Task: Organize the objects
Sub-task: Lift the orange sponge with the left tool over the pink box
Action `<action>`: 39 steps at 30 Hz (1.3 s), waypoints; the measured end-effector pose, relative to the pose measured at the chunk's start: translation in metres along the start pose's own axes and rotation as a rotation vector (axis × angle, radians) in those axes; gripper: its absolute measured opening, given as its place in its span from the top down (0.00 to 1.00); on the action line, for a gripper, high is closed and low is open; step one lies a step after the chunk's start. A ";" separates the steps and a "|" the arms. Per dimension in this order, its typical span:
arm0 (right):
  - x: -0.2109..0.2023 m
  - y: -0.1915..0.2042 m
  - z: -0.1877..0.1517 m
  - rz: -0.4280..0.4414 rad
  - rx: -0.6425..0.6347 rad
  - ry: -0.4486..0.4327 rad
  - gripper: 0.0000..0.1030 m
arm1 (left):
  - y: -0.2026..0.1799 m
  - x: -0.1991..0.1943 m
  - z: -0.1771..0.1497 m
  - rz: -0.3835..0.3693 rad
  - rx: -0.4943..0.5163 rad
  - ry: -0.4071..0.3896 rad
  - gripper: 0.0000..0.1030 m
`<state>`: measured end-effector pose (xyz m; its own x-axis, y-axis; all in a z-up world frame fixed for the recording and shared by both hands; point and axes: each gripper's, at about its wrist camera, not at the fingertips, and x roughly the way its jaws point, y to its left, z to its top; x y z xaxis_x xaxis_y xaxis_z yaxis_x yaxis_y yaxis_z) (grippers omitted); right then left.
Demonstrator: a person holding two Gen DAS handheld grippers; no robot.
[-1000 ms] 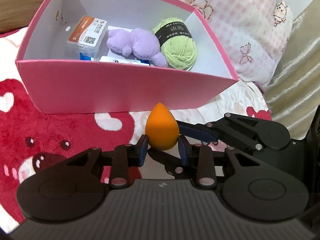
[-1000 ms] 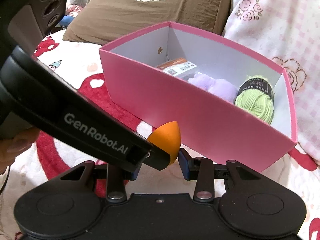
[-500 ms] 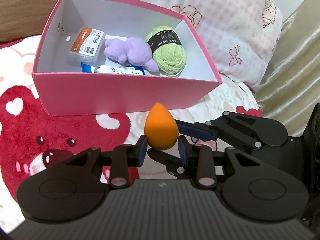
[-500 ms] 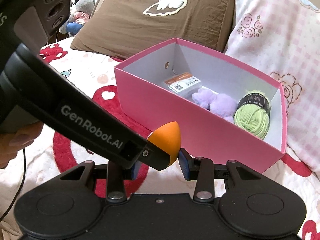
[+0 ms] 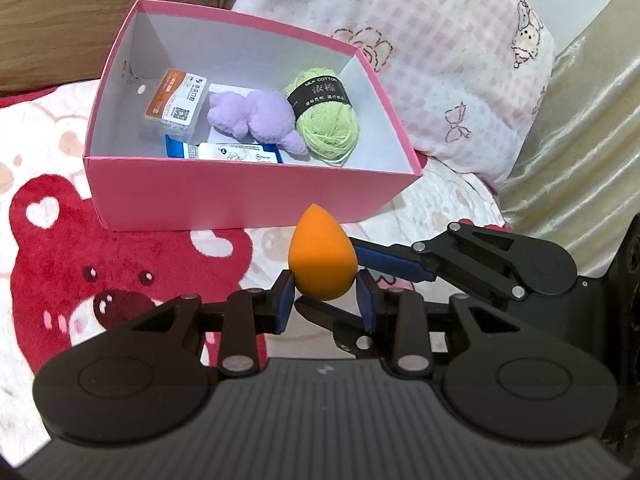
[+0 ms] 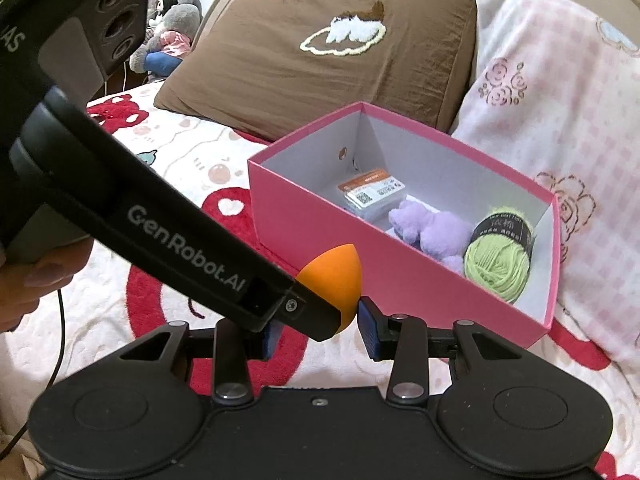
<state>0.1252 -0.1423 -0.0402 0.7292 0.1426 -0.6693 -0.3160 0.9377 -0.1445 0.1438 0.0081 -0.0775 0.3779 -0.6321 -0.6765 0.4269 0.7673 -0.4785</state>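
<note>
I am holding the orange sponge egg [image 5: 322, 259] in the left gripper [image 5: 326, 300], its two blue pads clamped on the fat lower end while the pointed tip is standing upward. The right gripper [image 6: 320, 330] is reaching in from the right side at the same spot; one blue pad is sitting against the sponge's right flank, the other is hidden behind the left gripper's arm, so I cannot tell whether it is gripping or merely closing around the sponge. The sponge is hanging above the red-and-white bear blanket [image 5: 80, 272], just short of the near wall of the pink box [image 5: 248, 196]. Inside the box, a blue-and-white packet [image 5: 236, 152] is lying against the near wall; behind it a purple plush [image 5: 256, 116] is resting in the middle, touching a green yarn ball [image 5: 326, 124] on the right, with an orange-labelled clear case [image 5: 176, 100] on the left. Farther off, a brown pillow [image 6: 320, 64] and a pink checked pillow [image 5: 440, 52] are leaning behind the box.
</note>
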 end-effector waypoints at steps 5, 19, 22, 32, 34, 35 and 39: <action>-0.017 0.005 0.006 -0.009 -0.026 -0.014 0.56 | -0.009 -0.010 0.004 0.005 0.022 -0.009 0.69; -0.036 -0.007 0.027 0.001 -0.007 -0.033 0.56 | -0.031 -0.030 0.033 0.043 0.026 -0.003 0.69; -0.039 -0.010 0.034 0.019 -0.020 -0.041 0.56 | -0.034 -0.032 0.049 0.061 0.019 0.018 0.69; -0.028 -0.044 0.073 0.087 -0.001 -0.074 0.56 | -0.041 -0.038 0.107 0.140 0.018 0.002 0.69; -0.023 -0.052 0.079 0.099 0.006 -0.081 0.56 | -0.041 -0.034 0.116 0.155 0.018 -0.022 0.69; -0.020 -0.057 0.083 0.107 0.010 -0.084 0.56 | -0.041 -0.032 0.119 0.160 0.017 -0.037 0.69; -0.005 -0.078 0.094 0.142 0.039 -0.078 0.56 | -0.035 -0.020 0.131 0.193 0.004 -0.080 0.67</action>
<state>0.2034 -0.1858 0.0431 0.7244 0.2968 -0.6222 -0.3962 0.9179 -0.0234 0.2291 -0.0200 0.0266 0.5170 -0.4799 -0.7088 0.3432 0.8748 -0.3419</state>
